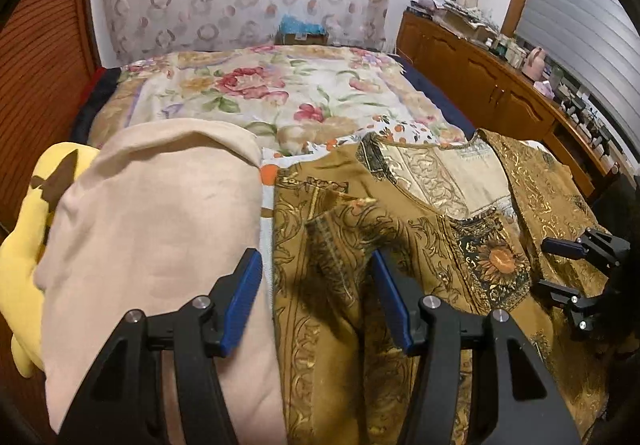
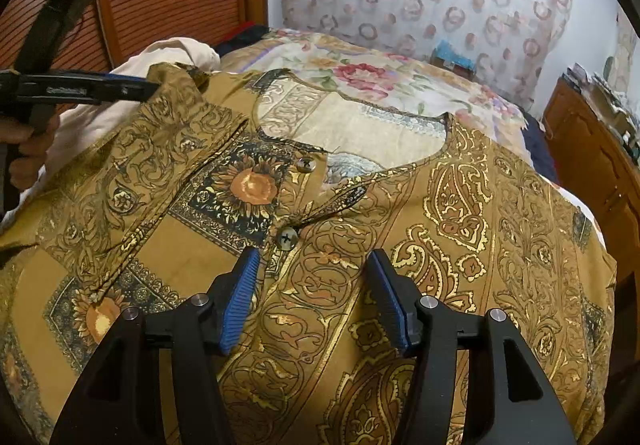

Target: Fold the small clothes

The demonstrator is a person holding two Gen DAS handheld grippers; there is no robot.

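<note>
Both claws apart and empty, left claw [image 1: 316,301] beside folded sleeve [image 2: 160,149], right claw [image 2: 314,301] over shirt [image 2: 460,225]: pinch far sleeve next, fold inward symmetrically.

One patterned shirt [image 2: 360,245] with two buttons [image 2: 287,237], one pink garment [image 1: 160,213], one yellow garment [image 1: 20,253], two grippers [image 1: 316,297].

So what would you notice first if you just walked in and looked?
The gold patterned shirt with sunflower patches, spread across the bed right under both grippers. Beside it, on the left, lies a pink cloth with a yellow toy peeking out, and behind them the flowery bedspread.
</note>
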